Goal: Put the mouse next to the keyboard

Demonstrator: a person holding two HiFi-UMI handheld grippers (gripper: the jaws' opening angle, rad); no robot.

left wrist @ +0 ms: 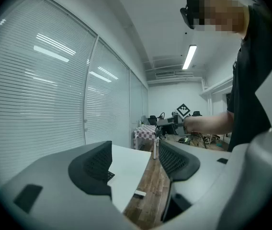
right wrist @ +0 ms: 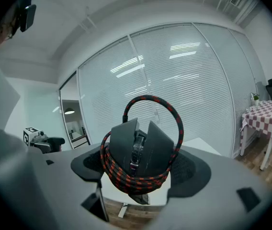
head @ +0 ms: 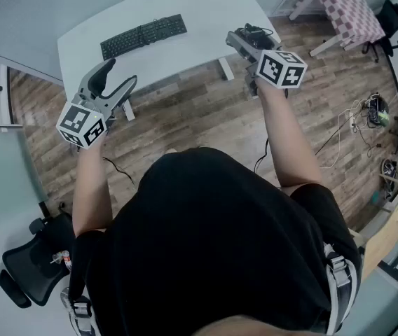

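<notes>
Our right claw [right wrist: 138, 172] clamped the black mouse [right wrist: 141, 145], seemingly by its red-black braided cable [right wrist: 118, 173]; our left claw [left wrist: 133, 162] gaped empty.

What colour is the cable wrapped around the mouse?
Cable: black braid flecked red; right gripper view shows it best.

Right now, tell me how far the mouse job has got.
Done: the mouse, with its red-and-black cable coiled round it, is lifted and gripped in the right claw. In hand: that claw holds it in the air near the right end of the white table. Left to do: carry it over and set it down beside the keyboard. The left claw is open and empty.
</notes>
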